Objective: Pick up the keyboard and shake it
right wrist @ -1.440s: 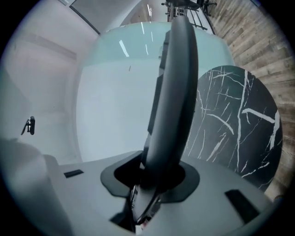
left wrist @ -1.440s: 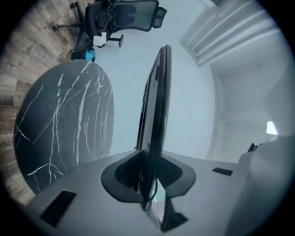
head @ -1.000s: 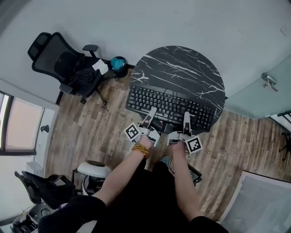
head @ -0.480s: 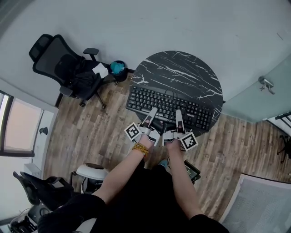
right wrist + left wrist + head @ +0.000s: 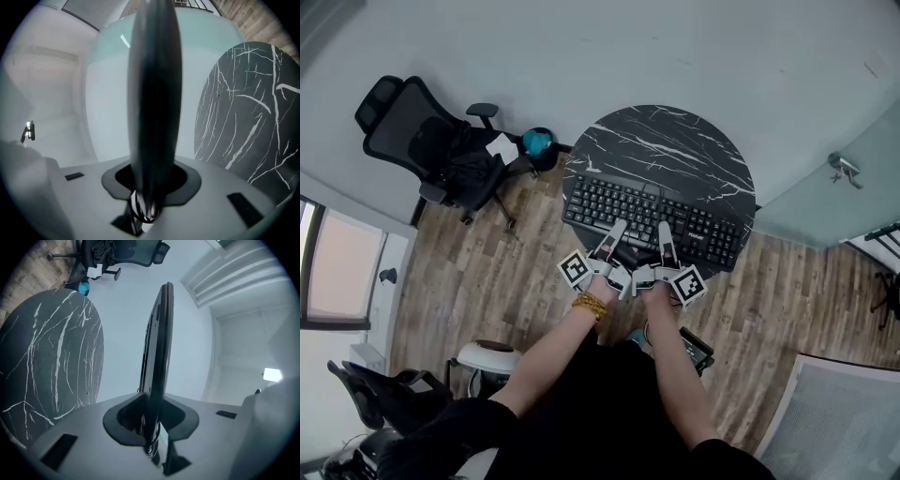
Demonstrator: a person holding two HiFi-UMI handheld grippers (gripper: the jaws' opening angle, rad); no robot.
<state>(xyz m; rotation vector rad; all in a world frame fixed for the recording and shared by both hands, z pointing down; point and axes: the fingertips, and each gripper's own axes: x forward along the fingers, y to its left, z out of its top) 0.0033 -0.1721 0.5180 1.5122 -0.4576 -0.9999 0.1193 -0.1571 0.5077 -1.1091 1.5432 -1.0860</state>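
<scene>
Keyboard (image 5: 652, 217) is a black full-size one with pale key lettering, held up over the near half of the round black marble table (image 5: 675, 141). Both gripper views catch it edge-on, with wall showing between it and the tabletop. Left gripper (image 5: 617, 228) is clamped on its near edge. Right gripper (image 5: 664, 228) has just been closing its jaws around that same edge, and looks like it's pinching it, though that view's blurry. Versus a second ago, the right gripper sits further along the edge, closer to the left one.
</scene>
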